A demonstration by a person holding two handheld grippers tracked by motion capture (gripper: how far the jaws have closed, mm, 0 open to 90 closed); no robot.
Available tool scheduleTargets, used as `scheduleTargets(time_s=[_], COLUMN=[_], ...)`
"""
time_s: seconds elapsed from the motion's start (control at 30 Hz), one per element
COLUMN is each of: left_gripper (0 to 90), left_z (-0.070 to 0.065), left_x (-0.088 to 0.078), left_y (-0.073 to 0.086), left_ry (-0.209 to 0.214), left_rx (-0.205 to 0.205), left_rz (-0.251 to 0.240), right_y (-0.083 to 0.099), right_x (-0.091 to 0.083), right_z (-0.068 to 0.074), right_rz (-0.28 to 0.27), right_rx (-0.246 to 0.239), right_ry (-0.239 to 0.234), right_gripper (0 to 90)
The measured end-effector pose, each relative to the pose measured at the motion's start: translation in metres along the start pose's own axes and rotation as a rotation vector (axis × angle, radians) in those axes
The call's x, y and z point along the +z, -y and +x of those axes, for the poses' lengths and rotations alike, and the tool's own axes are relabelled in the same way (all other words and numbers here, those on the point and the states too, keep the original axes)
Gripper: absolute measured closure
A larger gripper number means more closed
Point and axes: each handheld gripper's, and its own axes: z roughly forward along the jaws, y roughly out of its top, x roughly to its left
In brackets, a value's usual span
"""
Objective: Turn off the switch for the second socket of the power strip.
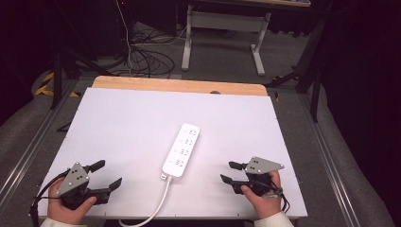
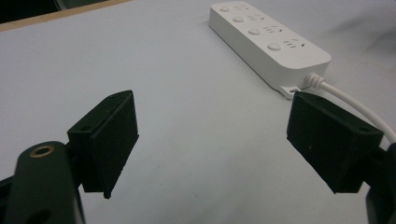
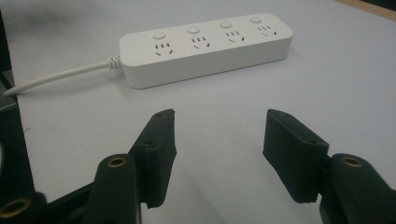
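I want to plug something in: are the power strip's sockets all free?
Free: all four sockets on the power strip show bare holes, no plug in any. Its own cord trails off the near table edge.

The power strip's (image 1: 181, 150) white cable (image 1: 152, 211) runs off the high view's bottom edge.

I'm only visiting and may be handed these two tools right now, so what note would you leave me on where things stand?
Left tool: open, holding nothing, low over the table's near left corner.
Right tool: open, holding nothing, low at the near right, pointing toward the middle.
Power strip: lies flat mid-table between the two tools, sockets up, untouched. Its cord runs off the near edge.
Done: nothing that shows; neither tool touches the strip.
Left: probably to reach in and take hold of the strip or its cord.
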Motion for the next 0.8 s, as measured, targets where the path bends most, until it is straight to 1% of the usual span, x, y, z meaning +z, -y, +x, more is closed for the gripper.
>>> scheduleTargets(time_s=[0.1, 0.2, 0.23, 0.37, 0.4, 0.43, 0.57, 0.63, 0.8], left_gripper=[16.6, 16.2, 16.2, 16.2, 16.2, 16.2, 15.9, 15.3, 14.8], left_z=[-0.001, 0.000, -0.001, 0.000, 0.000, 0.000, 0.000, 0.000, 0.000], left_x=[0.000, -0.001, -0.001, -0.001, -0.001, -0.001, -0.002, -0.002, -0.003], left_y=[0.000, 0.000, 0.000, 0.000, 0.000, 0.000, 0.000, 0.000, 0.000], left_ry=[0.003, 0.002, 0.002, -0.001, -0.001, -0.001, 0.003, 0.004, 0.003], left_rx=[0.001, 0.012, 0.005, 0.007, 0.006, 0.005, 0.002, 0.007, 0.006], left_rz=[0.000, 0.002, 0.002, -0.001, 0.001, 0.000, 0.004, 0.008, 0.011], right_y=[-0.004, -0.015, -0.015, -0.028, -0.028, -0.033, -0.039, -0.046, -0.054], right_x=[0.001, 0.004, 0.004, 0.012, 0.012, 0.015, 0.019, 0.023, 0.028], right_z=[0.000, 0.000, 0.000, 0.001, 0.001, 0.002, 0.003, 0.003, 0.005], right_rz=[-0.001, 0.000, 0.000, 0.009, 0.009, 0.012, 0.023, 0.030, 0.028], right_rx=[-0.005, -0.011, -0.011, -0.024, -0.024, -0.026, -0.035, -0.041, -0.050], right_ry=[-0.005, -0.017, -0.017, -0.036, -0.036, -0.046, -0.055, -0.066, -0.079], right_gripper=[44.8, 45.5, 45.5, 45.5, 45.5, 45.5, 45.5, 45.5, 45.5])
